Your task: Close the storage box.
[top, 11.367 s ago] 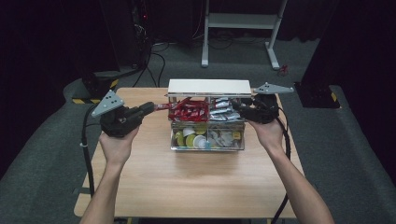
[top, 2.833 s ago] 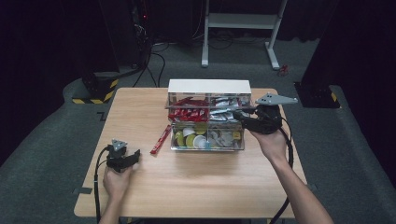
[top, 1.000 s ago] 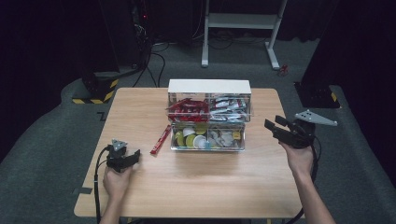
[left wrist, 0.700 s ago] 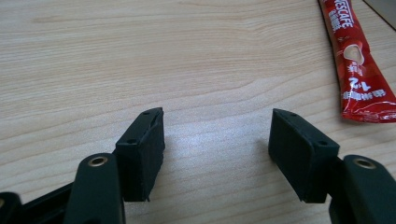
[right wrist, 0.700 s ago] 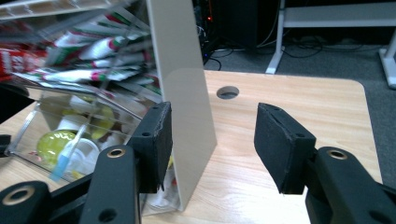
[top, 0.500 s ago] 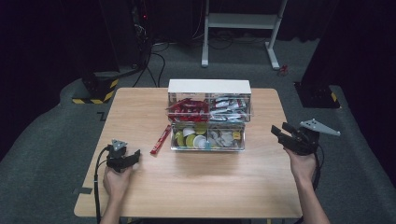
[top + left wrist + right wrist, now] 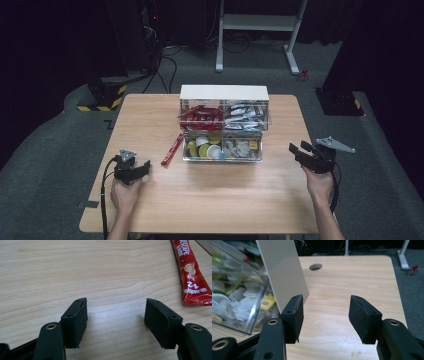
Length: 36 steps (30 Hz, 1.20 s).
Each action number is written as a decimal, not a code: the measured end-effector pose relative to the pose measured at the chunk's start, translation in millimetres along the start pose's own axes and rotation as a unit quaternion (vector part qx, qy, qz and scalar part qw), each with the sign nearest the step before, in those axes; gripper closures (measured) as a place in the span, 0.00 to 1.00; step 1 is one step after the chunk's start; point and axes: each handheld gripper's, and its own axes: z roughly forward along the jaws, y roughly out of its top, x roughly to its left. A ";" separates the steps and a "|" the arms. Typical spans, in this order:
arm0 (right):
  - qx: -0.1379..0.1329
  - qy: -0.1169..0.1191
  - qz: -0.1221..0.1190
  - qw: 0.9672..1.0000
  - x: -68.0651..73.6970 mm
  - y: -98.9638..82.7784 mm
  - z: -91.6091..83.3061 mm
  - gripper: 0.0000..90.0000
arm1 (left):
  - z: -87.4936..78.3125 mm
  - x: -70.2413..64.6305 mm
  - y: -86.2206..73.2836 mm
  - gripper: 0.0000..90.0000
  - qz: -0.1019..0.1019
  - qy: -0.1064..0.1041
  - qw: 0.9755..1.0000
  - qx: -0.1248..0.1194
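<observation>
Sachet (image 7: 172,149) removal done: red sachet lies on desk (image 7: 210,200) just left of organizer (image 7: 222,127); left claw (image 7: 141,170) and right claw (image 7: 296,150) both open, empty, apart from organizer; next, presumably another pick.

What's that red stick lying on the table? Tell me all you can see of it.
The red sachet is a slim, glossy Nescafe coffee stick, printed with white lettering and a cup picture, its end crimped. It lies flat on the wooden table, slanted, just left of the clear organiser box and apart from it. Nothing grips it; the left gripper rests nearby, jaws open and empty.
</observation>
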 end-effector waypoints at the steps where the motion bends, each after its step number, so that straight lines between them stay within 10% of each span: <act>1: 0.000 0.000 0.000 1.000 0.0 0.0 0.0 0.50 | 0.0 0.0 0.0 0.39 0.000 0.000 1.000 0.000; 36: 0.091 -0.048 -0.012 0.995 -9.2 -44.5 66.0 0.48 | -0.3 -0.1 -0.1 0.38 0.002 -0.001 1.000 0.002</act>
